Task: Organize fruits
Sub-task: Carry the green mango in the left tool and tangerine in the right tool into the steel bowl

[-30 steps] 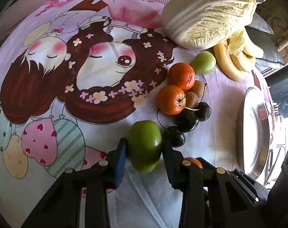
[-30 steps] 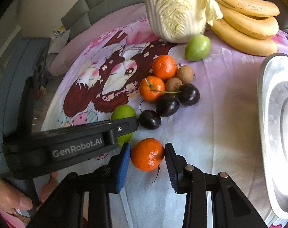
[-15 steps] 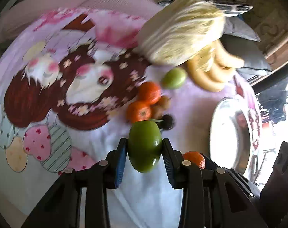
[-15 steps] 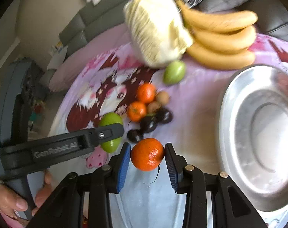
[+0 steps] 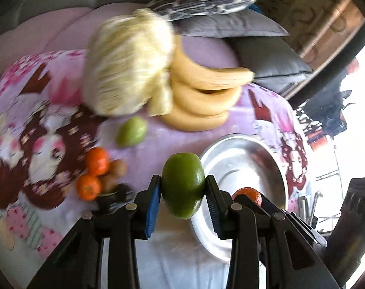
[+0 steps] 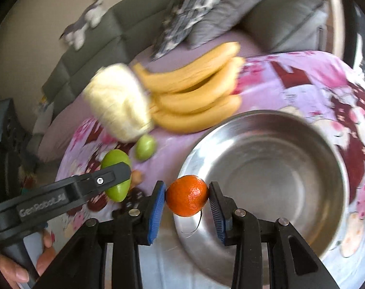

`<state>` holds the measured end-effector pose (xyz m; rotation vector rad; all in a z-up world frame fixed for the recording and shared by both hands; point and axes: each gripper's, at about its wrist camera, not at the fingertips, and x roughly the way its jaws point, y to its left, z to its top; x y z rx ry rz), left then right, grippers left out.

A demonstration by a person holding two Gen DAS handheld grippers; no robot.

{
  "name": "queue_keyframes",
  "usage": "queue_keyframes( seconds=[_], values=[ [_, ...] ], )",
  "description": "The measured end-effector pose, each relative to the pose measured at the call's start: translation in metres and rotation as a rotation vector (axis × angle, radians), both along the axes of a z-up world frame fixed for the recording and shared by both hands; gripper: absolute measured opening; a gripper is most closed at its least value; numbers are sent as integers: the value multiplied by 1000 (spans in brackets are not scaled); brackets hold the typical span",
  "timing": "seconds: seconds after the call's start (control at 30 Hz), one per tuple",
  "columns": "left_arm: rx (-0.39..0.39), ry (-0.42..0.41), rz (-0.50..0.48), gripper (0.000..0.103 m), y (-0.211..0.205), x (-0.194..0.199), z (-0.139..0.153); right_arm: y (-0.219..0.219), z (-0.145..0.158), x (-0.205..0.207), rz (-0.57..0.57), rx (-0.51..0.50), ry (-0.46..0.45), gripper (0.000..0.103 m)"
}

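Green fruit (image 5: 183,185) | orange (image 6: 187,195) | both lifted, now nearer steel bowl (image 6: 266,130)

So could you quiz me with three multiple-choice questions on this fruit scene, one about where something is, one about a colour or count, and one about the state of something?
1. Where does the bunch of yellow bananas lie?
A. Inside the bowl
B. On the cloth beside the pale leafy cabbage
C. On the grey sofa cushions

2. What colour is the fruit in the left gripper?
A. Green
B. Orange
C. Dark purple

3. What is the state of the round shiny metal bowl?
A. Full of fruit
B. Upside down
C. Empty inside, upright

Answers: 1 B, the bananas rest against the cabbage on the pink printed cloth. 2 A, the large green round fruit sits between the left pads, while the right gripper holds the small orange mandarin. 3 C, the right view shows only bare metal inside the bowl.
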<state>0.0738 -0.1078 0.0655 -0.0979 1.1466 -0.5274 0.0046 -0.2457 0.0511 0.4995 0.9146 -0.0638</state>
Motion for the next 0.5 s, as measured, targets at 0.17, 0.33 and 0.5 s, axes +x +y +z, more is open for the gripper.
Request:
queue_keyframes(
  seconds=[0.17,0.33,0.5],
  values=[
    [-3,-4,-59,38,-34,0,-8,-43,-2,-3,-127,-11,14,40],
    [19,-17,-119,38,-65,-1,-18,-73,-13,-2,-220,-26,46,40],
    [44,-14,-169,38,-85,-3,-32,-92,-26,-4,-272,-59,78,40]
  ],
)
